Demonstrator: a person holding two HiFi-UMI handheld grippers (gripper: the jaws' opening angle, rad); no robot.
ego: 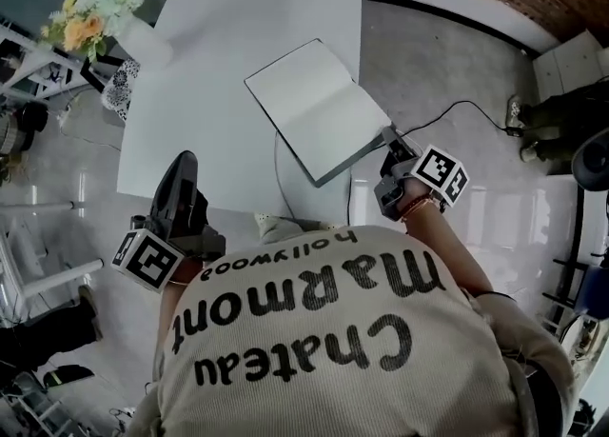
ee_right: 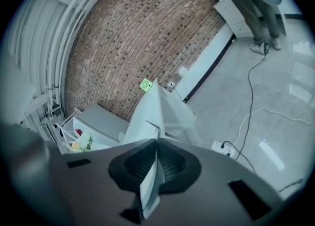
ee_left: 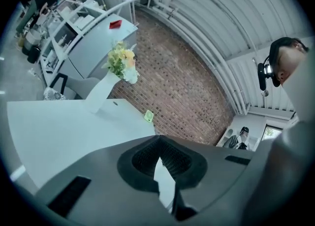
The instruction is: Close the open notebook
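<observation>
White open paper notebook point(ego: 319, 107): right gripper point(ego: 388, 140) is clamped on its five-o'clock cover edge, seemingly beginning the fold; next, swing it toward ten o'clock. Left gripper point(ego: 186, 164) closed, empty.

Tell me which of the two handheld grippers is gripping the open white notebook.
The right gripper, clamped on the white notebook's corner; the left gripper holds nothing.

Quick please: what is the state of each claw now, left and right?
Left claw: closed, holding nothing.
Right claw: closed on the edge of the open notebook.
</observation>
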